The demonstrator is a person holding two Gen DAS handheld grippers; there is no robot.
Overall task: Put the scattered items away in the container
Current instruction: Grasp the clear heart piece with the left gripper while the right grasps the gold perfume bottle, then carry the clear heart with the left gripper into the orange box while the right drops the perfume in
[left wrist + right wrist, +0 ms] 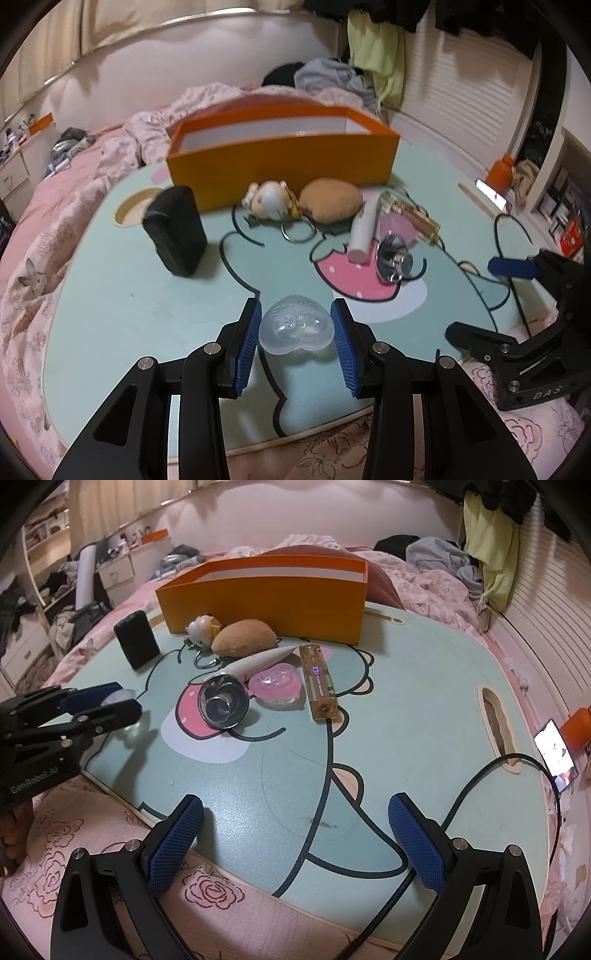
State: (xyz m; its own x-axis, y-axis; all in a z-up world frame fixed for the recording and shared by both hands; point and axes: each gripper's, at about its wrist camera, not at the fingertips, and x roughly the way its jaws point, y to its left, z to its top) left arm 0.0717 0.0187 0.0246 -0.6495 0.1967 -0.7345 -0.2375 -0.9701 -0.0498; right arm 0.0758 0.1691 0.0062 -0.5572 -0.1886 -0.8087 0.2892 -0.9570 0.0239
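We're looking at a bed w/ pink floral bedding (55, 229), padded headboard (184, 66), clothes pile (332, 75), cluttered shelves (48, 576) lining the wall.

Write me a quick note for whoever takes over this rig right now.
Left gripper: closed on the clear heart case at the near edge of the table.
Right gripper: open, holding nothing.
Orange box: at the far side; no items visible inside.
Left to do: black pouch, toy keychain, brown plush, white tube, silver cup, pink heart case, amber bottle.
Next: probably carry the clear case to the box.
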